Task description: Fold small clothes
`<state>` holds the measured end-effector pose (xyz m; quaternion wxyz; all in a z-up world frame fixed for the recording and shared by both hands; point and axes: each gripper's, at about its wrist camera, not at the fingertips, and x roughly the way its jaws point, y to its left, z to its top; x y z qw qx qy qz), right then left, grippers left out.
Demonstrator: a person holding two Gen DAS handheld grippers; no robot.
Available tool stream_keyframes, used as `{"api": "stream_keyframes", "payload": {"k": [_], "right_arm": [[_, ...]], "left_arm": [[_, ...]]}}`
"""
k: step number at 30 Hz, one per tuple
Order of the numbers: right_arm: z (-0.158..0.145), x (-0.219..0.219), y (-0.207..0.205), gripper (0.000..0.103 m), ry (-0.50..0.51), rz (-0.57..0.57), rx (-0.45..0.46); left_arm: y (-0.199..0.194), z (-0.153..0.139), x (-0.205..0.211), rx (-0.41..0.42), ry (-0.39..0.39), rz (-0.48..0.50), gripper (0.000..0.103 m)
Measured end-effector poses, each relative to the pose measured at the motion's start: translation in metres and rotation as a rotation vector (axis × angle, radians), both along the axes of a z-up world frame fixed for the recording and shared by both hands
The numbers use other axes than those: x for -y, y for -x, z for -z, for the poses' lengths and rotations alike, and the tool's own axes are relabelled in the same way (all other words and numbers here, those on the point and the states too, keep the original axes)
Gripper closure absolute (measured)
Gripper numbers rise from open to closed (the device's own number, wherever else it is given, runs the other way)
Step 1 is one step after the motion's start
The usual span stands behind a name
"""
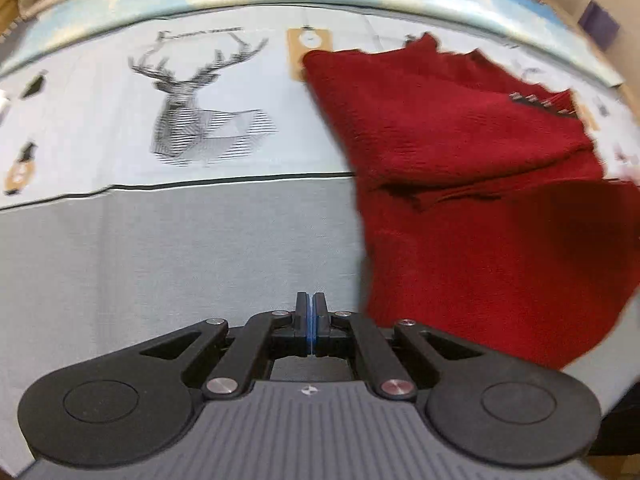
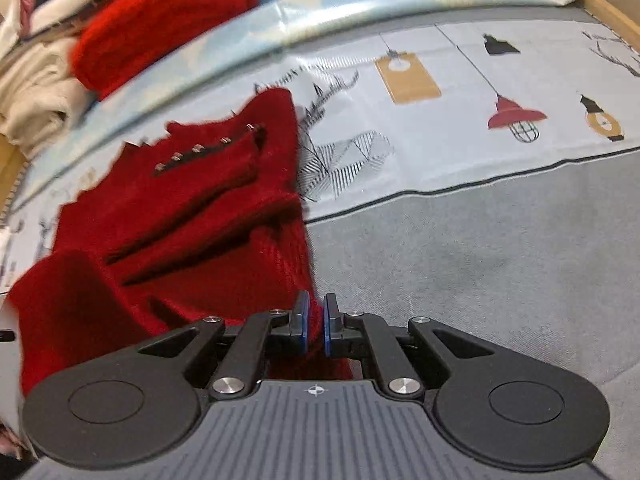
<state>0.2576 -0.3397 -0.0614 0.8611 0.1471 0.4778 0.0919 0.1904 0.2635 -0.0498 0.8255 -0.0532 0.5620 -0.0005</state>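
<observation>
A small red knit garment (image 2: 188, 216) with a row of metal snaps lies partly folded on a printed cloth. It also shows at the right of the left wrist view (image 1: 472, 184). My right gripper (image 2: 316, 322) is shut on the garment's near edge, with red fabric between the blue pads. My left gripper (image 1: 311, 316) is shut and empty, over the grey cloth just left of the garment's near corner.
The printed cloth (image 1: 200, 120) has a deer, lamps and tags, with a grey band (image 2: 480, 264) nearest me. A pile of folded clothes, red (image 2: 160, 16) and cream (image 2: 36, 104), sits at the back left. A wooden edge (image 2: 612, 8) runs at the far right.
</observation>
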Motion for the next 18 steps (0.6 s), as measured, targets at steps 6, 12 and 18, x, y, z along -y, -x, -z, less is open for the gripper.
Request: {"api": "stream_keyframes", "payload": {"k": [6, 12, 18], "right_arm": [[0.005, -0.001, -0.016, 0.096, 0.043, 0.088, -0.029], [-0.002, 0.016, -0.011, 0.089, -0.044, 0.098, 0.028], [-0.004, 0.019, -0.003, 0.055, -0.102, 0.016, 0.045]], "left_arm": [[0.010, 0.000, 0.006, 0.013, 0.028, 0.082, 0.093], [0.012, 0.005, 0.019, 0.011, 0.028, 0.157, 0.065], [0.005, 0.011, 0.040, 0.008, 0.019, 0.216, 0.047]]}}
